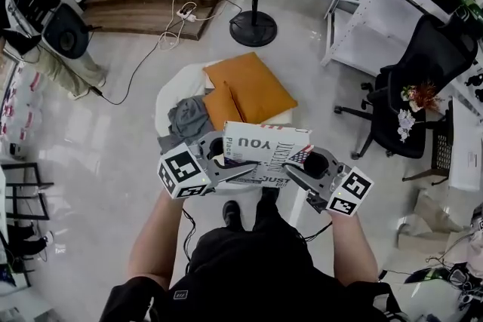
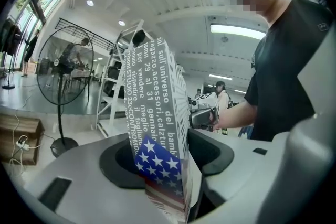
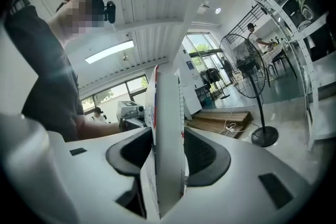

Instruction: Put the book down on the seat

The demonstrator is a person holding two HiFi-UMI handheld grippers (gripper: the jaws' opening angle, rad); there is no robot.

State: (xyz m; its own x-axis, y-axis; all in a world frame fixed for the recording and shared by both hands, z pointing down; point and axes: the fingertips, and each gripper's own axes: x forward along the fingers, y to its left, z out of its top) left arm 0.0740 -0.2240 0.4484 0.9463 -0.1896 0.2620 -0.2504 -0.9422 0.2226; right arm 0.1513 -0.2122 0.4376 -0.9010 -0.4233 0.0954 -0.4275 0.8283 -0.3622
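Count: one book (image 1: pixel 268 147), two tools, one seat (image 1: pixel 167 90), two orange cushions (image 1: pixel 253 87), one grey cloth (image 1: pixel 189 117), one standing fan (image 1: pixel 255 19), one black office chair (image 1: pixel 423 87).

The book is in front of the person, at the near edge of the seat, with a tool at each end. Whether it touches the seat cannot be told.

Left tool (image 1: pixel 238 164): jaws spread. The book stands between them, leaning, with a dark gap on one side.

Right tool (image 1: pixel 298 171): pads pressed on both faces of the book, pinching it.

Head view alone shows the seat, white and rounded, with both cushions and the cloth lying on it, and the chair off to the right. Neither gripper view shows the seat.

Left gripper view shows the book's grey cover close up, with lines of small white lettering and a stars-and-stripes patch low down. Right gripper view shows the book edge-on, its print unreadable. The fan appears in all three views.
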